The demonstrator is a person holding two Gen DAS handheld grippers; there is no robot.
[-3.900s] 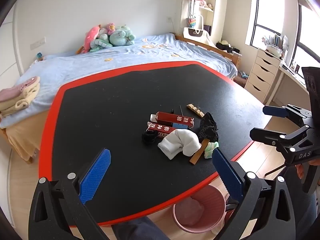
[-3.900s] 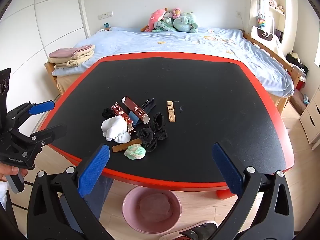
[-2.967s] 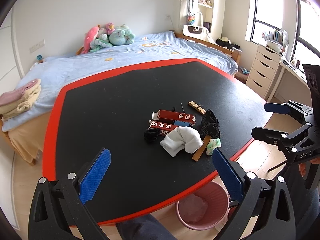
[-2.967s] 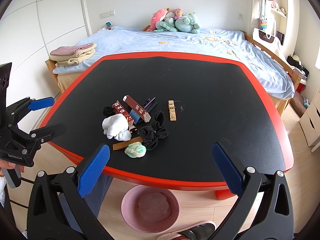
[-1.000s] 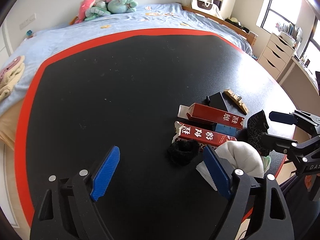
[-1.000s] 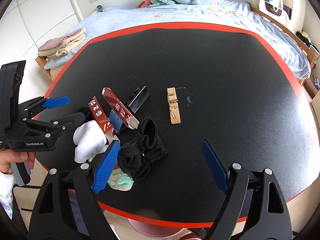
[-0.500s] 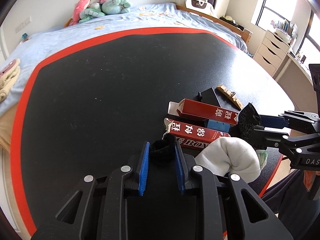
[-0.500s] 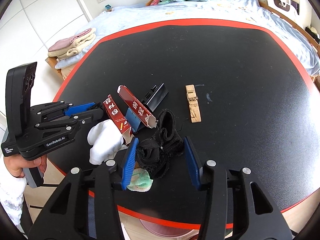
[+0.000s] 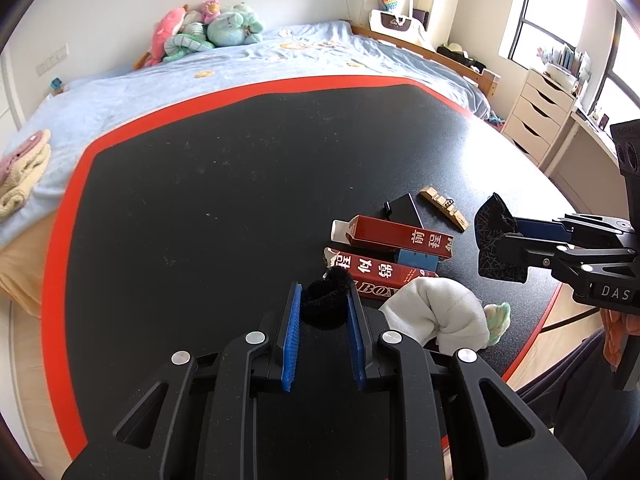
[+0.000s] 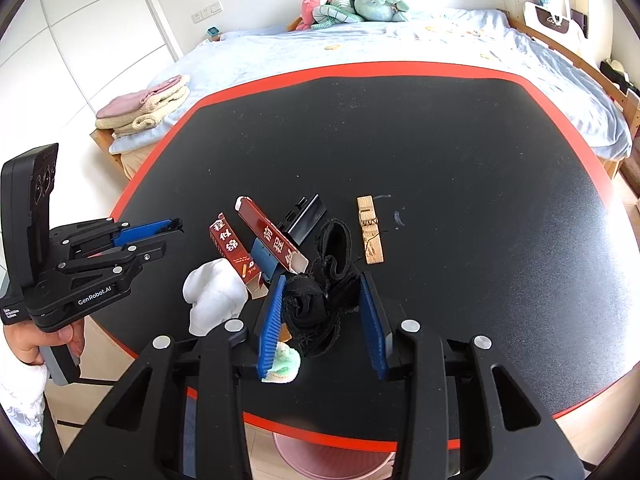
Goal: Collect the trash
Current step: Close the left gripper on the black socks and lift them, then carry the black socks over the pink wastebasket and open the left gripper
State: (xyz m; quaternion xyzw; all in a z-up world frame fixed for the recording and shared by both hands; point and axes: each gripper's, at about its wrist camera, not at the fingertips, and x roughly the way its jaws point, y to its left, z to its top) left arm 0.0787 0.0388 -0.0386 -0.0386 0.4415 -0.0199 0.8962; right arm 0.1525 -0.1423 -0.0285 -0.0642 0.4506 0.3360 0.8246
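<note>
Left gripper (image 9: 323, 302) clamped on fuzzy black ball (image 9: 326, 304), frame centre. Right gripper (image 10: 323, 303) pinches crumpled black mesh cloth (image 10: 320, 304), lower centre.

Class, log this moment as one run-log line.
left gripper: shut on black fuzzy ball | right gripper: shut on black lace cloth | bin: pink, under table edge

Black table (image 10: 460, 160) with a red rim, holding two red cartons (image 10: 273, 237), a white sock (image 10: 214, 298), a clothespin (image 10: 370, 229), maybe a green rag (image 10: 285, 366).

Two red cartons (image 9: 391, 236), one clothespin (image 9: 443, 208)
</note>
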